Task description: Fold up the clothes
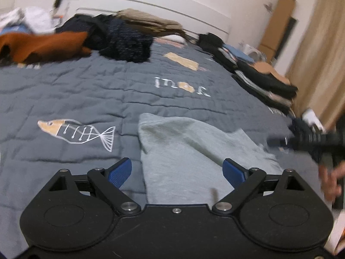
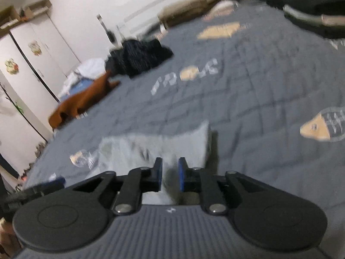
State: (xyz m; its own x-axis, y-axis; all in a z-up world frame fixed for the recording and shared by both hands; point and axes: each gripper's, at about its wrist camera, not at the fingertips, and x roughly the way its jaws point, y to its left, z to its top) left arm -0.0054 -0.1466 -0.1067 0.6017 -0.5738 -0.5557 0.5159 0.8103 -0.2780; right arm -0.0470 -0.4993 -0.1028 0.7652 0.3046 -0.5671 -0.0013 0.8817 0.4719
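Pale green garment [image 1: 189, 157] on bed [image 1: 64, 90] lies at 12 o'clock of wide-open left hand-held gripper [image 1: 177, 173]; right hand-held gripper [image 2: 170, 173], narrow, seemingly empty through blur.

A pale grey-green garment [image 1: 185, 151] is lying flat on the grey quilted bed cover [image 1: 86, 90], partly folded, one layer lapping diagonally over another, its far corner squared off. A heap of unfolded clothes is sitting at the far side of the bed: a rust-orange piece [image 1: 43, 45], a dark navy piece [image 1: 127, 43] and a beige piece [image 1: 148, 21] overlapping. A stack of folded dark and grey clothes [image 1: 263, 79] is resting along the bed's right edge.
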